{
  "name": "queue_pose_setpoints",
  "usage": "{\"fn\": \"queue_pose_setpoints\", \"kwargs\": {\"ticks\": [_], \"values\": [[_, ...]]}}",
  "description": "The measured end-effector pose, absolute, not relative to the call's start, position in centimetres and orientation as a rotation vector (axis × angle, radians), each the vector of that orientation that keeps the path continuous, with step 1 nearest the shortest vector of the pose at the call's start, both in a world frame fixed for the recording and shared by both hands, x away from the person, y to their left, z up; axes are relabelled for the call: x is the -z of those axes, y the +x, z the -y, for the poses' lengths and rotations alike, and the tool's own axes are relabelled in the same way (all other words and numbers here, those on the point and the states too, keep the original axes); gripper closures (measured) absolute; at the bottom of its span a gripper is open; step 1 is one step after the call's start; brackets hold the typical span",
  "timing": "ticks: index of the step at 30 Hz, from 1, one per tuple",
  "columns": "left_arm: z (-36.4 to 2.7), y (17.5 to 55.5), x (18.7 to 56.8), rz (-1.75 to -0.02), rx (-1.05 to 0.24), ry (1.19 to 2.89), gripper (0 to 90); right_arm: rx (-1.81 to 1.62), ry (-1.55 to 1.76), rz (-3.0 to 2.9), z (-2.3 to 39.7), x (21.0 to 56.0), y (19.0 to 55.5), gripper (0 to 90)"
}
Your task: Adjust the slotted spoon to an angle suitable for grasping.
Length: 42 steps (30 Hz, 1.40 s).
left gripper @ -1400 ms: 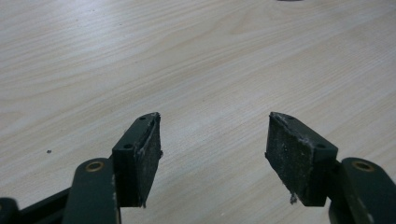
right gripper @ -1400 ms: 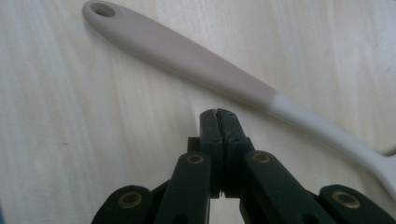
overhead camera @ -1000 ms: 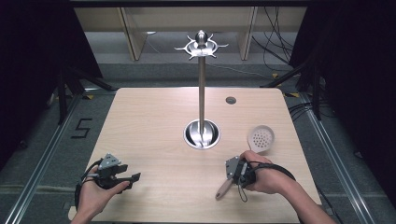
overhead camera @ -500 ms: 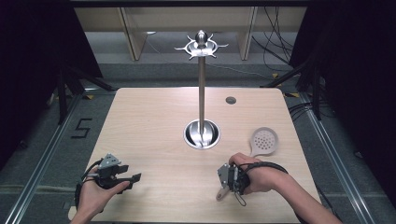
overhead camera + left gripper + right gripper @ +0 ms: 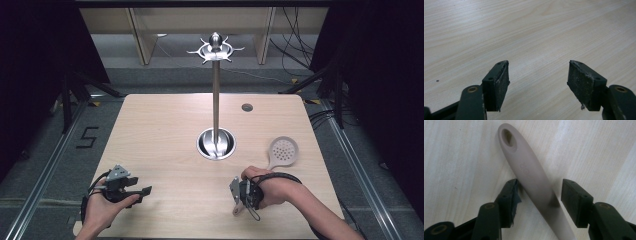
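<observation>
Scene: light wooden table (image 5: 165,130) with a tall chrome utensil stand (image 5: 216,100) at centre, hook ring at the top, round base. All hooks look bare.

Task object: pale grey plastic skimmer spoon (image 5: 283,150), round perforated head, long handle with a hanging hole at the end. It lies flat on the table at about 4 o'clock from the stand base, head towards the stand side, handle running back under the person's right hand.

Right gripper (image 5: 539,195): jaws straddle the handle (image 5: 531,175) partway along it, hole end beyond them. The jaws have just been closing a little from their widest. The left pad sits against or just beside the handle; the right pad stands apart, wood showing between. Not clamped: open.

Left gripper (image 5: 537,78): at 7 o'clock from the stand base, jaws wide apart over bare wood, nothing between them.

Progress, my reading: early. Approach done, grasp not yet made. Left: close on the handle, lift, carry to the stand, likely hang it by the hole on a hook.
</observation>
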<state>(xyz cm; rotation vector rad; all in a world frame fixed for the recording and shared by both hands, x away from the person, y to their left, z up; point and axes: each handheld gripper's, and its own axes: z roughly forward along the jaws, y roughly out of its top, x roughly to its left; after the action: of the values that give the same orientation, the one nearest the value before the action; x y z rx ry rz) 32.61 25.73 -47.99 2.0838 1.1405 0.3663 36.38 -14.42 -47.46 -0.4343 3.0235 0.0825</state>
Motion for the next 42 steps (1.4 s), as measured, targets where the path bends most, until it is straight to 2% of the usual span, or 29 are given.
{"fn": "queue_pose_setpoints", "kwargs": {"ticks": [4,14,18,28,42], "values": [[-25.7,32.7,48.1,-1.133,-0.357,2.075,32.7,-0.093,-0.47,-3.019,14.3,47.6,36.6,53.9],[-25.7,32.7,48.1,-1.122,-0.355,2.075,32.8,-0.037,-0.511,-2.996,13.8,47.5,36.5,58.2],[-25.8,32.7,48.0,-1.117,-0.346,2.088,32.8,-0.021,-0.623,-2.935,13.2,47.5,36.5,61.2],[-25.8,32.6,48.0,-1.111,-0.369,2.083,32.9,-0.086,-0.56,-2.854,12.5,47.1,36.6,67.1],[-25.7,32.7,48.0,-1.105,-0.365,2.086,33.0,-0.375,-0.33,-2.745,13.9,43.7,37.6,69.2]]}}
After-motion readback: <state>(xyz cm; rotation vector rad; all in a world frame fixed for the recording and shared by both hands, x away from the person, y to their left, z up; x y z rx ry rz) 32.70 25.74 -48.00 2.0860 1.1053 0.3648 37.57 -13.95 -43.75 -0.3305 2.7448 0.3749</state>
